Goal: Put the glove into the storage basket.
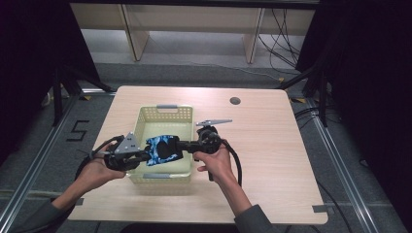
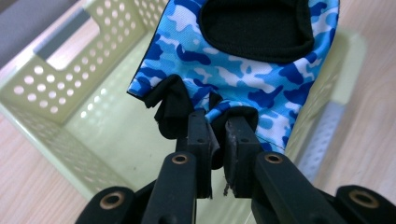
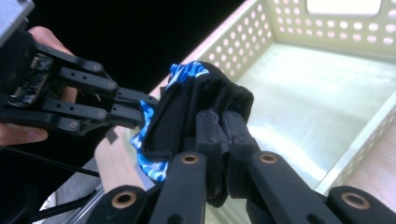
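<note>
One blue camouflage cloth [image 1: 162, 150], stretched between two grippers above one pale green basket [image 1: 165, 112] at table centre. Left gripper [image 1: 145, 155] clenched on cloth's 9 o'clock edge; right gripper [image 1: 183, 144] clenched on 3 o'clock edge. One dark round hole [image 1: 235, 101] in table [image 1: 272, 160] at 1 o'clock.

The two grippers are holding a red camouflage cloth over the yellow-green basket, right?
Not quite: the camouflage cloth is blue, not red, as the left gripper view shows. Both the left gripper and right gripper do hold it over the yellow-green basket.
</note>
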Tool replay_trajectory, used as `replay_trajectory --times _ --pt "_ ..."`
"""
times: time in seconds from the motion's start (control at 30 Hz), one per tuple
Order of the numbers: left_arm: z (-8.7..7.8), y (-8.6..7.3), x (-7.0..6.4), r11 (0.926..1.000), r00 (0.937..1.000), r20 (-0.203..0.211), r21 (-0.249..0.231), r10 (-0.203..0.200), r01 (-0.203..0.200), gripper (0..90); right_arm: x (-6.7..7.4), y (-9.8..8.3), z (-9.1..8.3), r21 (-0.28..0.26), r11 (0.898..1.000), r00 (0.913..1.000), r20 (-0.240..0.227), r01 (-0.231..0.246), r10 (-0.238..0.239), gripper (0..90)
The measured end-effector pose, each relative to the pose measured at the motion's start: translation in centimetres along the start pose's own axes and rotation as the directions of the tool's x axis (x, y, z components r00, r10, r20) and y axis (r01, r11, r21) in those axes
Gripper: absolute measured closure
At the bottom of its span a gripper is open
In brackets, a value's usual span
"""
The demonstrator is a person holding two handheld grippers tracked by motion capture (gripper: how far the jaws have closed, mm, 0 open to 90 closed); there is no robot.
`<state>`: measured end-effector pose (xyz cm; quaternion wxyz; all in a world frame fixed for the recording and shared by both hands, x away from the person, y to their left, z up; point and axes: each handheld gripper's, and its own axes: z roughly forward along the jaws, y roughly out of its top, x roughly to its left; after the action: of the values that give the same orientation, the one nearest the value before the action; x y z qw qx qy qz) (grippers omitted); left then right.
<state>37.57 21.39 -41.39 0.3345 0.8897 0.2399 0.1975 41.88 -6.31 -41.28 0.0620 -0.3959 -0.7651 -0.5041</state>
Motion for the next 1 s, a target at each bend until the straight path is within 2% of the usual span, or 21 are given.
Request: replay_trajectory --times 0.1,0.13,0.17,0.23,0.27,0.33,0.43,0.47,0.5,0.53,0.57,0.6,0.63,0.67,0.7,0.87,1.0 --pt "0.5 -0.5 0.5 0.9996 0.9999 0.0 0.024 -0.013 0.013 81.6 -0.4 -0.2 1.1 0.014 1.0 0.9999 0.015 -0.004 0.003 87.2" --pt "0.7 -0.7 0.6 0.9995 1.0 0.005 0.03 -0.006 0.006 81.6 -0.4 -0.3 1.3 0.026 0.999 0.9997 0.014 -0.018 0.018 87.2" --pt "0.8 -0.9 0.5 0.999 0.9997 0.0 0.039 -0.023 0.023 81.6 -0.5 -0.4 1.7 0.031 0.999 0.9996 0.022 -0.02 0.02 87.2" --pt "1.1 -1.2 0.5 0.9989 0.9997 0.01 0.042 -0.023 0.022 81.5 -0.7 -0.6 2.1 0.039 0.999 0.999 0.031 -0.032 0.031 87.3" --pt "1.2 -1.3 0.6 0.9986 0.9997 0.01 0.048 -0.022 0.022 81.5 -0.8 -0.7 2.4 0.04 0.999 0.9991 0.038 -0.022 0.02 87.2" --pt "1.4 -1.7 0.7 0.9978 0.9993 0.012 0.058 -0.034 0.033 81.4 -0.9 -0.9 2.9 0.047 0.999 0.9992 0.033 -0.022 0.021 87.2" --pt "1.8 -2.2 0.8 0.9957 0.9979 0.015 0.069 -0.062 0.061 81.2 -0.9 -1.2 3.4 0.065 0.998 0.9984 0.053 -0.026 0.022 87.2" --pt "1.9 -2.3 0.9 0.9962 0.9988 0.019 0.075 -0.046 0.044 81.2 -0.8 -1.3 3.5 0.071 0.997 0.9985 0.05 -0.028 0.025 87.2" --pt "2.0 -2.5 0.9 0.9953 0.9982 0.017 0.079 -0.057 0.056 81.2 -0.9 -1.4 3.8 0.073 0.997 0.9988 0.043 -0.025 0.022 87.2" --pt "2.1 -2.6 1.0 0.9947 0.9977 0.02 0.081 -0.064 0.062 81.1 -0.8 -1.4 3.9 0.084 0.996 0.9976 0.063 -0.036 0.031 87.2" --pt "2.2 -2.6 1.1 0.9954 0.9983 0.024 0.081 -0.053 0.05 81.1 -0.9 -1.5 4.1 0.087 0.996 0.9972 0.069 -0.033 0.027 87.2" --pt "2.2 -2.7 1.1 0.9948 0.998 0.022 0.085 -0.059 0.057 80.9 -0.9 -1.6 4.3 0.09 0.995 0.998 0.058 -0.032 0.027 87.2" --pt "2.3 -2.8 1.0 0.994 0.9975 0.017 0.087 -0.069 0.067 80.8 -0.8 -1.7 4.4 0.094 0.995 0.9964 0.077 -0.043 0.036 87.2" --pt "2.3 -2.9 1.1 0.9935 0.9977 0.017 0.095 -0.065 0.063 80.8 -1.0 -1.8 4.5 0.093 0.995 0.9977 0.063 -0.031 0.025 87.2" --pt "2.4 -3.0 1.0 0.9933 0.998 0.018 0.099 -0.061 0.059 80.8 -0.9 -1.8 4.5 0.095 0.994 0.9965 0.071 -0.051 0.044 87.2" --pt "2.4 -3.2 0.8 0.9913 0.9976 0.019 0.116 -0.066 0.063 79.7 -1.0 -2.3 4.7 0.115 0.992 0.9956 0.086 -0.046 0.036 87.2" --pt "2.3 -3.1 1.0 0.9896 0.9986 0.028 0.138 -0.045 0.041 77.2 -1.1 -2.7 4.9 0.127 0.991 0.9948 0.097 -0.042 0.03 87.2"
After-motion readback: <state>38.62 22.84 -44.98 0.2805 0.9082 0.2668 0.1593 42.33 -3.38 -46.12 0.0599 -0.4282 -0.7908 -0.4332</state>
